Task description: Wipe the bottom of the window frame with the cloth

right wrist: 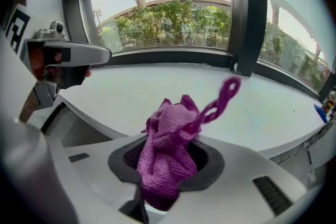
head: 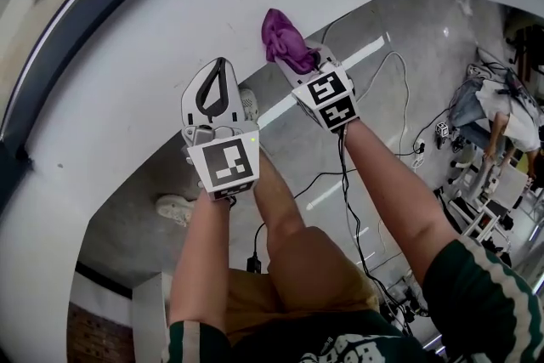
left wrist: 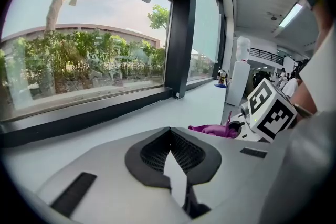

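cloth (right wrist: 167, 157) in R claw (right wrist: 169, 168), L claw (left wrist: 169, 132) closed

Daylight from the window (left wrist: 94, 44) ahead of the left gripper (left wrist: 170, 136) lights the scene evenly; we note a ceiling strip light (left wrist: 290, 14) to its right, soft shadows, dark curved fisheye edges, and a slightly blurred loop of the cloth (right wrist: 167, 165) beyond the right gripper (right wrist: 169, 139).

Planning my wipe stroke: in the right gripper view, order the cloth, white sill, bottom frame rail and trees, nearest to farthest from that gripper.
1. cloth: clamped in the jaws.
2. white sill: just ahead, below.
3. bottom frame rail: along the sill's far edge.
4. trees: outside, beyond the glass.
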`<state>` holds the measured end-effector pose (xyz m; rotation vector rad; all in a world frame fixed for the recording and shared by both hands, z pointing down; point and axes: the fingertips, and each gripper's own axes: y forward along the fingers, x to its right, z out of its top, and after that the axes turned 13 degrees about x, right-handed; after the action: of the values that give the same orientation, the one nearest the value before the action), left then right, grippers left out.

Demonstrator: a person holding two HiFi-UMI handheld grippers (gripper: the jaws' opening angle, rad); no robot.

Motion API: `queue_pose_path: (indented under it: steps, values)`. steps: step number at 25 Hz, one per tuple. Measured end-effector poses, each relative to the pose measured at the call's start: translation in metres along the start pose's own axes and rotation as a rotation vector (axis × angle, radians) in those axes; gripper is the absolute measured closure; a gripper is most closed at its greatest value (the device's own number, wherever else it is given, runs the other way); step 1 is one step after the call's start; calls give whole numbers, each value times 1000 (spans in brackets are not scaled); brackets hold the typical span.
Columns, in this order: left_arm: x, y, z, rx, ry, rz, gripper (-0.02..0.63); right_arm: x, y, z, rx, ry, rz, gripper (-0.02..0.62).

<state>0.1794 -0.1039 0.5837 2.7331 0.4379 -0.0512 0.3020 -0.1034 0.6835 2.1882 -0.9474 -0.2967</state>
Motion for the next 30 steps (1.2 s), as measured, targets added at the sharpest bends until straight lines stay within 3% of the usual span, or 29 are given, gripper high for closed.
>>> queue_pose_path:
  steps: [30]
  values:
    - [-118, -149, -29, -4, -73, 242, 600, -195, 45, 33, -3, -205, 249, 465]
